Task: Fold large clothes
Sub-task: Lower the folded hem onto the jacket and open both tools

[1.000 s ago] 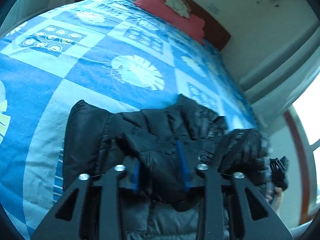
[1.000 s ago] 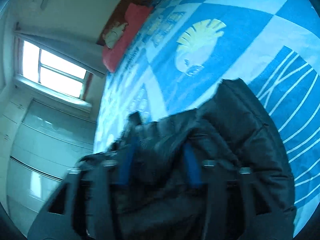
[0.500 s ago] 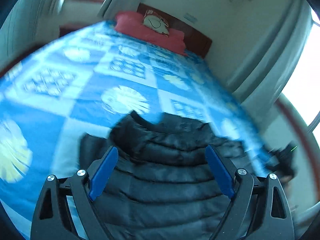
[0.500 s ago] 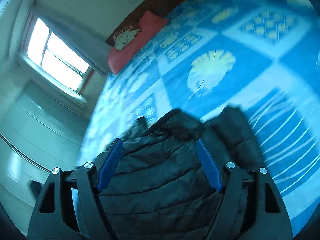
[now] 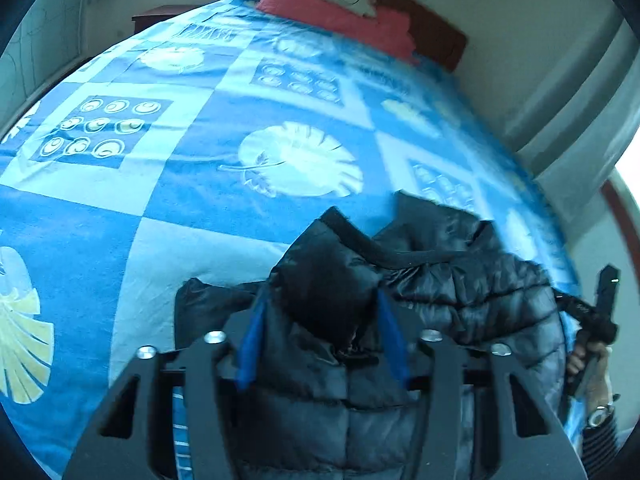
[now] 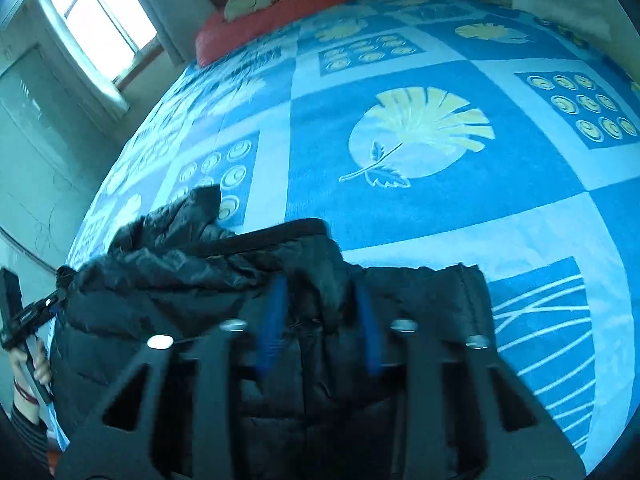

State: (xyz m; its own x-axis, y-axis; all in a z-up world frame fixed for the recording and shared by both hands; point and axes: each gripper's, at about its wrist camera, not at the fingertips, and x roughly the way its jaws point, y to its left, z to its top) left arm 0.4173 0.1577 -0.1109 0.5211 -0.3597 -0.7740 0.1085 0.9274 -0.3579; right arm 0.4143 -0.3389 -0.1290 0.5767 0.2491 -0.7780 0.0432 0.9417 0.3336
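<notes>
While both pairs of jaws are closing, the left gripper (image 5: 322, 320) pinches a bunch of the black jacket (image 5: 460, 292); the right gripper (image 6: 320, 320) also grips its fabric; the jacket lies on the blue bedspread (image 5: 192, 184); a red pillow (image 5: 340, 16) lies far behind.

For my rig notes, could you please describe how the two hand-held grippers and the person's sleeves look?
Each hand-held gripper, left and right, has a black frame with triangular cut-outs, silver screw heads and blue finger pads. The sleeves are dark with stripes; a wristwatch shows at one wrist.
</notes>
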